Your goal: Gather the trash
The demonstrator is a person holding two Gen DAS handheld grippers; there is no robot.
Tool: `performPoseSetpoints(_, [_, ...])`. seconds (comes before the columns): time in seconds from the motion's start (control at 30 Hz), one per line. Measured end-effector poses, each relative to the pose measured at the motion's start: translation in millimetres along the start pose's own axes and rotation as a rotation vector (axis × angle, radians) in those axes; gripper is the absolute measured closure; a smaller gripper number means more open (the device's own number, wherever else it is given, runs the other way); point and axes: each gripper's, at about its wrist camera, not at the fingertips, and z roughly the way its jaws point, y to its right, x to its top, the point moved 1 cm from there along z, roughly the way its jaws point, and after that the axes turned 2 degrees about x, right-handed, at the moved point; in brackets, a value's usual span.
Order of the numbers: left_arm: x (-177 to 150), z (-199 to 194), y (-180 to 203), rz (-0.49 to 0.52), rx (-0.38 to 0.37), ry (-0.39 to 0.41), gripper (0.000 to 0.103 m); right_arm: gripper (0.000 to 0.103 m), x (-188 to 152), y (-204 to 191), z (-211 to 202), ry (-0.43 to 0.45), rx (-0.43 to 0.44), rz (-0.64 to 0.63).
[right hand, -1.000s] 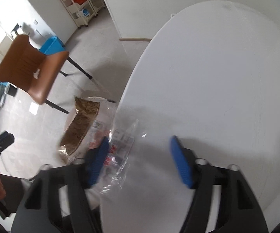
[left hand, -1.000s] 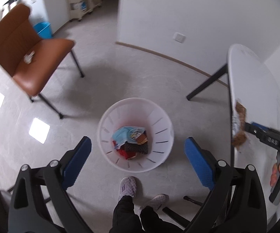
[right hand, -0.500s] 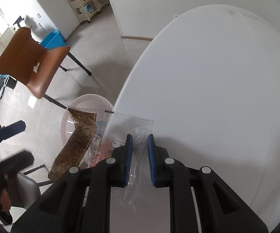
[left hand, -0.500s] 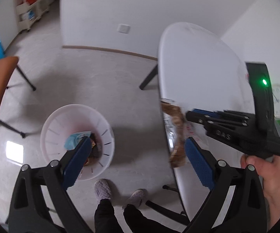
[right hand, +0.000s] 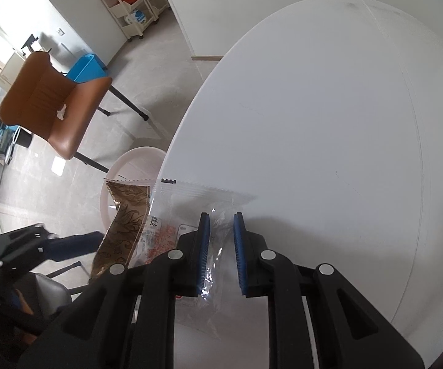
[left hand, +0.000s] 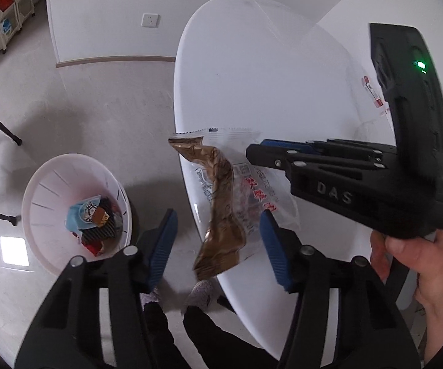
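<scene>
Wrapper (left hand: 221, 196), a clear and brown snack packet with red print, lies at the near left edge of the white table (left hand: 252, 70), its brown strip hanging over the rim toward the floor. It looks empty: thin film, very light, limp and crinkly, likely slick between the pads. Nothing in it seems breakable, so a firm pinch on the flat clear part should serve, and the overhanging strip may flap or snag on the rim when lifted.

Nearest in the left wrist view, the left gripper (left hand: 218, 246) hovers above the table edge with its blue fingers spread wide, straddling the wrapper from above and holding nothing. It points steeply down, so the person's feet show beneath it.

Just beyond, the right gripper (right hand: 221, 243) comes in low from the right, lying almost level with the tabletop, the hand (left hand: 418, 258) around its handle. Its fingers stand narrowly closed with clear film bunched between them; the pinch seems to hold the wrapper's right side.

Farther left on the floor stands the bin (left hand: 52, 181), already holding scraps, beside the table. Beyond it sits a brown chair (right hand: 52, 107).
</scene>
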Motion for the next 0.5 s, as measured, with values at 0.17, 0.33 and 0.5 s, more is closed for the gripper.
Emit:
performPoseSetpoints(0.17, [-1.1,6.8,8.7,0.035,0.004,-0.008,0.056,0.078,-5.6,8.4,-4.8,-0.016,0.029,0.014])
performPoseSetpoints(0.33, [-2.0,15.9,20.4,0.057,-0.015,-0.03,0.056,0.05,-13.0,16.9,-16.7,0.009,0.034,0.057])
performPoseSetpoints(0.5, [5.5,24.9,35.7,0.075,-0.051,-0.044,0.056,0.04,-22.9,33.3,-32.6,0.035,0.01,0.115])
